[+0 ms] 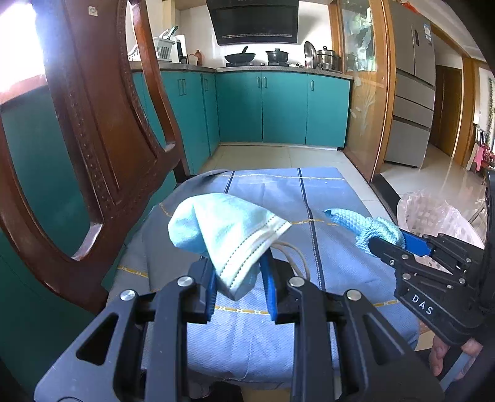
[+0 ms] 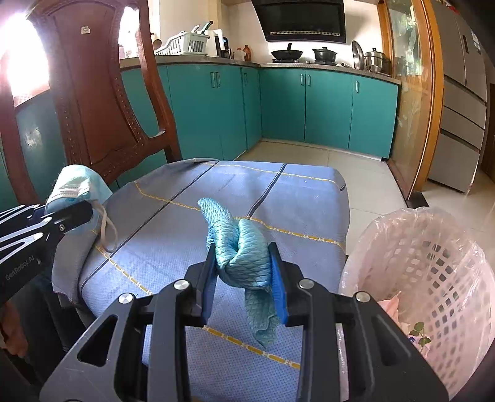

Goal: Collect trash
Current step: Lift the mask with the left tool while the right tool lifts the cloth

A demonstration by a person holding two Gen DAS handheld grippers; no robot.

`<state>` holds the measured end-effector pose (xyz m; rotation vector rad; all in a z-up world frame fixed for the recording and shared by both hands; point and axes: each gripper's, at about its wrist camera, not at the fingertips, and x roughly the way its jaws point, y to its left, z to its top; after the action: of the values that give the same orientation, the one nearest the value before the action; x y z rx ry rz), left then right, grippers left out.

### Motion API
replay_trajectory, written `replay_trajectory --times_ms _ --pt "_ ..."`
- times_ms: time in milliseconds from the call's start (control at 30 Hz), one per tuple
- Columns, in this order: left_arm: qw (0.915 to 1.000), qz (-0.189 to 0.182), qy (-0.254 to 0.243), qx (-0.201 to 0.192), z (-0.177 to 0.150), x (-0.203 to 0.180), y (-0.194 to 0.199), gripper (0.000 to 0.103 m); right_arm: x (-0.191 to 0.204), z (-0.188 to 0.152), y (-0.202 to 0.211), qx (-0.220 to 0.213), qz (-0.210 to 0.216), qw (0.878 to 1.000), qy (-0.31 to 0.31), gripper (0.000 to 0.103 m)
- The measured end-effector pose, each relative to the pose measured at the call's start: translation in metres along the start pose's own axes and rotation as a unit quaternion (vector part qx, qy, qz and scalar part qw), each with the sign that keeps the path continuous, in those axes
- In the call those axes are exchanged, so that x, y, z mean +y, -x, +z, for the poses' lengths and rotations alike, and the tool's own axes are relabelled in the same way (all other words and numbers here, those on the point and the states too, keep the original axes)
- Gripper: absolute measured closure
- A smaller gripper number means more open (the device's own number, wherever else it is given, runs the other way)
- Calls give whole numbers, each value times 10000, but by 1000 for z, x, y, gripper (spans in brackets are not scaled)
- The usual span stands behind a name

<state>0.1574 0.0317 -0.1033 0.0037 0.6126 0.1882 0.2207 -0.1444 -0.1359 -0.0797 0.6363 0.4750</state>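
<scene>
Left wrist: my left gripper [image 1: 236, 278] clamps the face mask [image 1: 229, 228] above the cloth [image 1: 309, 191]; chair back [image 1: 102, 130] close at 9 o'clock.
Right wrist: my right gripper [image 2: 244, 275] pinches the blue rag [image 2: 244, 250]; bin [image 2: 433, 263] at 3 o'clock beside the cloth's edge.

Home kitchen: teal cabinets [image 2: 328, 108], range hood [image 2: 303, 21], wok on stove [image 2: 286, 54], fridge [image 1: 411, 92] ahead of claw; wooden dining chair [image 1: 102, 123] left.

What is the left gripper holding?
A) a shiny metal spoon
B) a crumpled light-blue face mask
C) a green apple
B: the left gripper is shut on the crumpled light-blue face mask, whose white ear loops dangle beside the jaws.
</scene>
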Motion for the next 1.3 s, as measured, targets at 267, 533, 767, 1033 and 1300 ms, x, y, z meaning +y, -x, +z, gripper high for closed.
replay_trajectory --times_ms 267,533,767,1033,1300 --pt "10000 -6 -62 5 -2 -4 3 77 2 0 4 -48 6 10000 41 71" --pt "10000 -17 -53 48 -5 -4 3 77 2 0 6 -58 -8 10000 49 71" --pt "9999 -41 -86 44 -3 -6 3 77 2 -1 8 -77 -32 10000 51 71" --pt "9998 -94 -124 87 -6 -9 -1 77 0 -2 8 -49 -64 10000 54 71" --pt "9998 -89 -90 133 -6 -8 -4 77 6 0 9 -70 -32 9999 134 71"
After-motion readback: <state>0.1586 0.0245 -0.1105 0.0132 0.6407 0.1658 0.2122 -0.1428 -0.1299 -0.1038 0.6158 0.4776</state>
